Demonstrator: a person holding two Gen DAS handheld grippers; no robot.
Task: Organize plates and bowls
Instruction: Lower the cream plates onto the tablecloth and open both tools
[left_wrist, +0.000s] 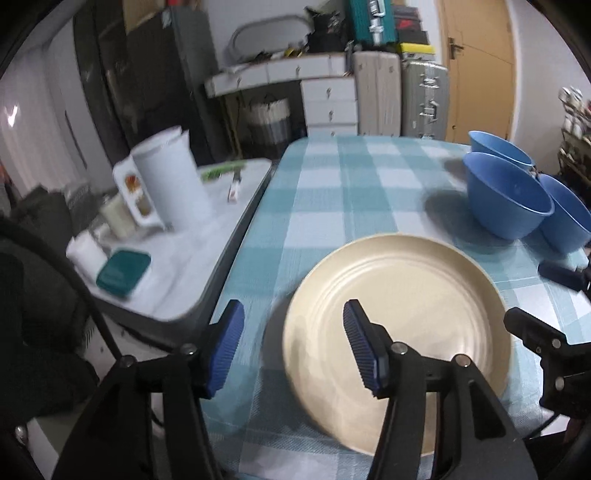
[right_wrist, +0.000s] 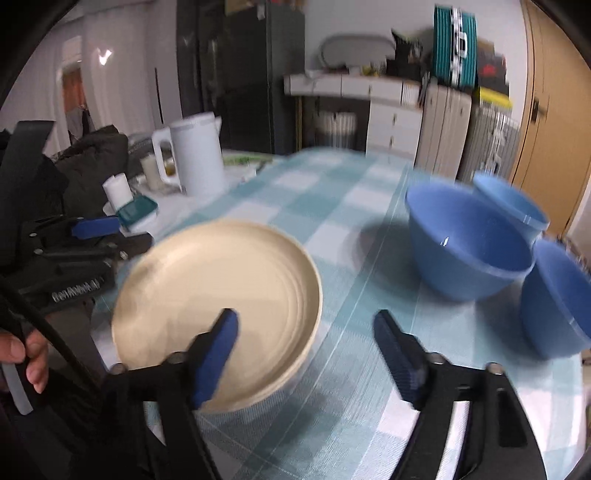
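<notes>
A cream plate (left_wrist: 402, 317) lies on the checked blue tablecloth (left_wrist: 332, 192) near the front edge; it also shows in the right wrist view (right_wrist: 218, 295). Three blue bowls (left_wrist: 506, 195) stand close together at the right; they show in the right wrist view (right_wrist: 465, 247) too. My left gripper (left_wrist: 293, 345) is open and empty, its right finger over the plate's left part, its left finger beyond the rim. My right gripper (right_wrist: 306, 354) is open and empty, straddling the plate's right rim. The left gripper also shows in the right wrist view (right_wrist: 92, 227).
A side table (left_wrist: 177, 236) at the left holds a white pitcher (left_wrist: 173, 181), a teal lidded box (left_wrist: 123, 271), a white cup (left_wrist: 86, 251) and small items. Drawers (left_wrist: 332, 99), suitcases (left_wrist: 402, 96) and a wooden door (left_wrist: 480, 66) stand behind.
</notes>
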